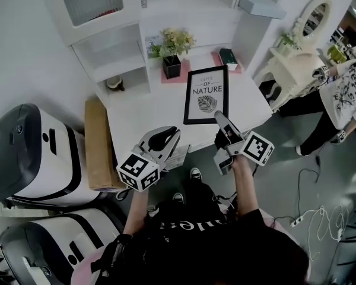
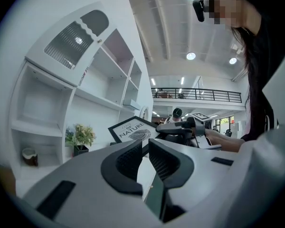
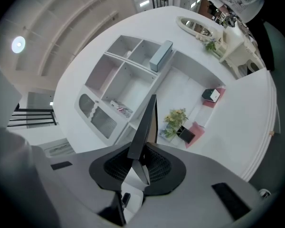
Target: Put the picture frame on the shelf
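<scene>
Frame [image 1: 206, 94] tilted over table [image 1: 142, 113], lower edge between right gripper [image 1: 219, 117] jaws, which are clamped narrow on that edge. Left gripper [image 1: 175, 133] near frame's lower left, not touching; jaws barely parted, empty.

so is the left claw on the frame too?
No, the left claw stands open with nothing between its jaws; only the right claw grips the picture frame.

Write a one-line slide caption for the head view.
Right gripper clamps the picture frame's near edge at the desk; left gripper empty.
</scene>
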A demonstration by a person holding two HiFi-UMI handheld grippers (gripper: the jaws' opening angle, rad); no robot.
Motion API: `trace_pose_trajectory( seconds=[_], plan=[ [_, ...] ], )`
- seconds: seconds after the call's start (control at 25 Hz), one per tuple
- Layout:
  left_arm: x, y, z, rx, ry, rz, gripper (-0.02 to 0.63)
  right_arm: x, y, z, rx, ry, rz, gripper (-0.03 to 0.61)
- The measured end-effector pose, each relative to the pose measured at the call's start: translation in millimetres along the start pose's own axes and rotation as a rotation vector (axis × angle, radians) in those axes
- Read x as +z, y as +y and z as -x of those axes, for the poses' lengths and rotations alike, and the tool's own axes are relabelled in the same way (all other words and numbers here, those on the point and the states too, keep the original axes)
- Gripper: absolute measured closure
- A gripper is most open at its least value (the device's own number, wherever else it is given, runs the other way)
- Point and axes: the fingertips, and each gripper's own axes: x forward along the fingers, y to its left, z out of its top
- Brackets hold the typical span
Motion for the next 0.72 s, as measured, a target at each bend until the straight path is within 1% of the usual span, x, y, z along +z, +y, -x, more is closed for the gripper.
trace_pose_trajectory(
  seconds=[0.08,0.12,0.2,0.24,0.44,0.72],
  plan=[
    [3.6,13.6,-3.9,0.028,-0.004,-0.006,0.563,14.0,-6.4,-12.4,-0.024,0.007,0.008,0.485],
    [5.8,20.8,-6.2,0.044,-0.008,-0.009,0.563,22.5,-5.9,-20.8,-0.011,0.010,0.024,0.485],
    [10.1,33.8,-11.6,0.073,-0.016,-0.013,0.563,41.6,3.2,-40.4,0.073,0.012,0.070,0.485],
    [12.2,39.8,-15.4,0.084,-0.019,-0.015,0.563,51.2,5.2,-48.5,0.099,0.010,0.083,0.485],
    [24.8,66.8,-45.7,0.125,-0.030,-0.030,0.563,102.5,0.3,-82.7,0.144,0.003,0.100,0.485],
    [41.3,97.1,-94.9,0.161,-0.037,-0.049,0.563,167.9,8.9,-140.3,0.244,0.042,0.165,0.485]
  ],
)
